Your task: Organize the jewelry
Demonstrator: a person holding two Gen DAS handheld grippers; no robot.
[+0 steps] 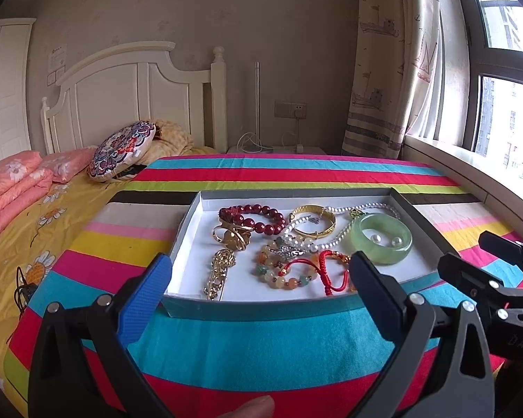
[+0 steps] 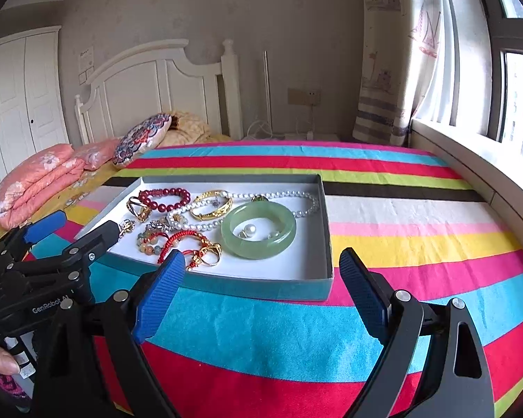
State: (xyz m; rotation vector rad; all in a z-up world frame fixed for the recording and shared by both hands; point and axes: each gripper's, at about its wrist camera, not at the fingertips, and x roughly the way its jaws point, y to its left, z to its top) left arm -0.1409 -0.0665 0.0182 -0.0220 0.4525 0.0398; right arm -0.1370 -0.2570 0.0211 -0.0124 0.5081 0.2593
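A shallow grey box (image 1: 188, 216) (image 2: 326, 223) lies on a striped cloth and holds mixed jewelry. In it are a green jade bangle (image 1: 381, 240) (image 2: 258, 231), a dark red bead bracelet (image 1: 258, 216) (image 2: 164, 199), a gold bangle (image 1: 313, 221) (image 2: 211, 204), a pearl necklace (image 1: 331, 240) (image 2: 279, 195), a red cord bracelet (image 1: 326, 271) (image 2: 183, 244) and a gold brooch (image 1: 219, 271). My left gripper (image 1: 261, 285) is open and empty at the box's near edge. My right gripper (image 2: 265, 278) is open and empty before the box's near right corner.
The striped cloth (image 1: 261, 348) covers a table beside a bed with pink quilts (image 1: 14, 181) and a round patterned cushion (image 1: 122, 149). A window sill (image 1: 470, 170) runs along the right. The left gripper also shows at the left of the right wrist view (image 2: 73, 240).
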